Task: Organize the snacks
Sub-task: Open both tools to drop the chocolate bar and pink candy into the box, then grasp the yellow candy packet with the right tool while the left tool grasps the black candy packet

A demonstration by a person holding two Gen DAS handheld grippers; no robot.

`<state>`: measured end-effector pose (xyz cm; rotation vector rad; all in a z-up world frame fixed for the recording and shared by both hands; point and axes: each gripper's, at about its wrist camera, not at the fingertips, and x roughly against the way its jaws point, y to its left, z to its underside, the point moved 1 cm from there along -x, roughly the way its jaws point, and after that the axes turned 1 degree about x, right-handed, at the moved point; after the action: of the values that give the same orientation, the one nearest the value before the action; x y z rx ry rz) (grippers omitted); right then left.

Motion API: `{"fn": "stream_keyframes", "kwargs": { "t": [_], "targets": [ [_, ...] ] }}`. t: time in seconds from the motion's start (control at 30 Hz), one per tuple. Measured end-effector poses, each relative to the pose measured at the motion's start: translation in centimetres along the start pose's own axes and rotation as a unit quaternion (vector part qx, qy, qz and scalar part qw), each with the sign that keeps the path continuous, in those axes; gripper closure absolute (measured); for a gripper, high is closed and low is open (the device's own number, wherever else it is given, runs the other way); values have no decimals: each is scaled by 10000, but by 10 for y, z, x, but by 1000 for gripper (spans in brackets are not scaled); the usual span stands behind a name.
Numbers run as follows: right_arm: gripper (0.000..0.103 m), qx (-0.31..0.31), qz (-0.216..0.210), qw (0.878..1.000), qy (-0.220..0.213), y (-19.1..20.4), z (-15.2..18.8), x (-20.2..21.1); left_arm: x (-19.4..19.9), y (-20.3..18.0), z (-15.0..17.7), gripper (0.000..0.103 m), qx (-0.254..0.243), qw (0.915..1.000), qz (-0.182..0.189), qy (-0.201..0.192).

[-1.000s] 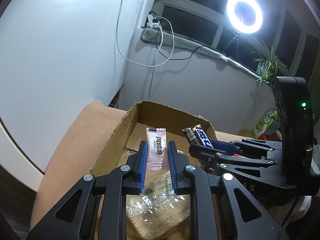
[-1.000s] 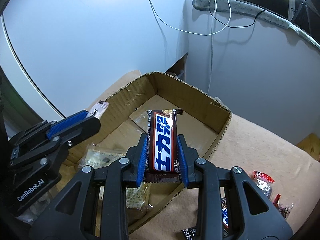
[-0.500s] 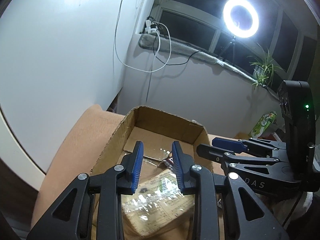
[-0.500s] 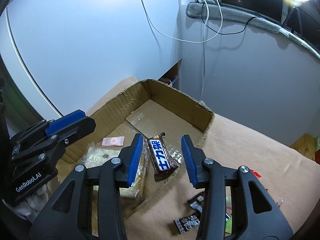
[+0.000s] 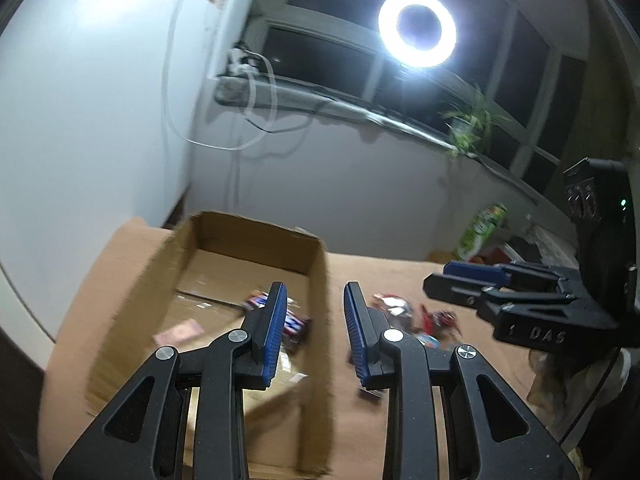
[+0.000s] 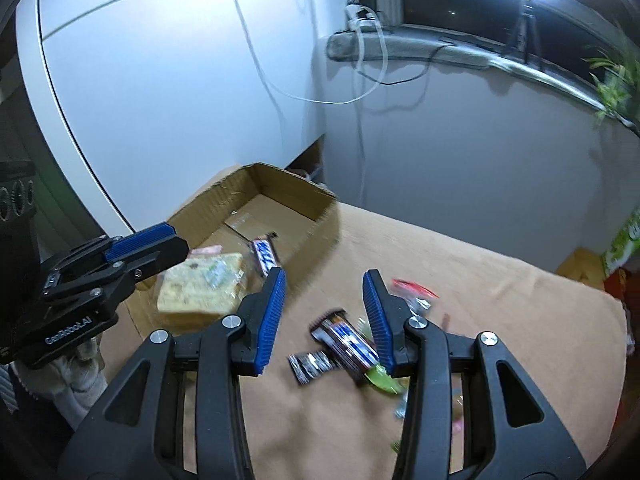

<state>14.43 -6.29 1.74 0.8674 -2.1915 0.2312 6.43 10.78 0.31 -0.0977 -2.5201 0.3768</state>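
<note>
Tan cloth (image 6: pixel 460 280) covers the surface under both my tools, blurred in both views. Nearest me, my right gripper (image 6: pixel 326 322) stands with its blue pads apart and nothing between them; its jaws have just been opening. Just past its tips, loose on the cloth, lie a dark chocolate bar with a blue label (image 6: pixel 346 340), a small black wrapper (image 6: pixel 312 365) and a red packet (image 6: pixel 412 290). My left gripper (image 5: pixel 314 336) also holds nothing, its pads parted astride the near right wall of the cardboard box (image 5: pixel 320 352). Inside the box rest a clear bag of pale biscuits (image 6: pixel 200 290), a blue-labelled chocolate bar (image 6: pixel 266 258) and a small pink sachet (image 5: pixel 178 332). Farther off, white cables (image 6: pixel 360 72) hang down the wall, and a ring light (image 5: pixel 417 35) glares at the dark window.
</note>
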Motion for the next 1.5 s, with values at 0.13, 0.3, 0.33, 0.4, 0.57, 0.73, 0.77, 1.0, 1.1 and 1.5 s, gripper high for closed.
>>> {"fn": "stream_keyframes", "kwargs": {
  "t": [0.13, 0.3, 0.33, 0.4, 0.57, 0.73, 0.77, 1.0, 1.1, 1.5],
  "targets": [
    [61, -102, 152, 9998, -31, -18, 18, 21, -6, -20, 7, 75, -182, 9996, 186, 132],
    [61, -247, 281, 9993, 71, -43, 45, 39, -16, -40, 18, 75, -391, 9980, 359, 341],
    [61, -277, 304, 9991, 97, -47, 50, 41, -16, -44, 22, 75, -409, 9977, 372, 380],
    [61, -370, 330, 9987, 155, -56, 63, 45, -22, -50, 28, 75, -450, 9968, 437, 497],
    [61, -513, 358, 9974, 346, -75, 92, 47, -31, -70, 42, 75, -632, 9933, 646, 725],
    [61, -632, 334, 9962, 506, -88, 113, 44, -52, -86, 59, 75, -777, 9894, 656, 1041],
    [61, -644, 324, 9959, 542, -90, 116, 43, -57, -88, 62, 75, -798, 9886, 625, 1112],
    [61, -624, 162, 9953, 726, -96, 135, 32, -83, -85, 77, 65, -944, 9862, 178, 1348],
    [61, -533, 154, 9950, 831, -93, 141, 24, -92, -76, 76, 63, -836, 9864, 59, 1414],
    [61, -327, 35, 9936, 1077, -90, 152, 2, -101, -77, 83, 63, -1171, 9814, -126, 1518]
  ]
}}
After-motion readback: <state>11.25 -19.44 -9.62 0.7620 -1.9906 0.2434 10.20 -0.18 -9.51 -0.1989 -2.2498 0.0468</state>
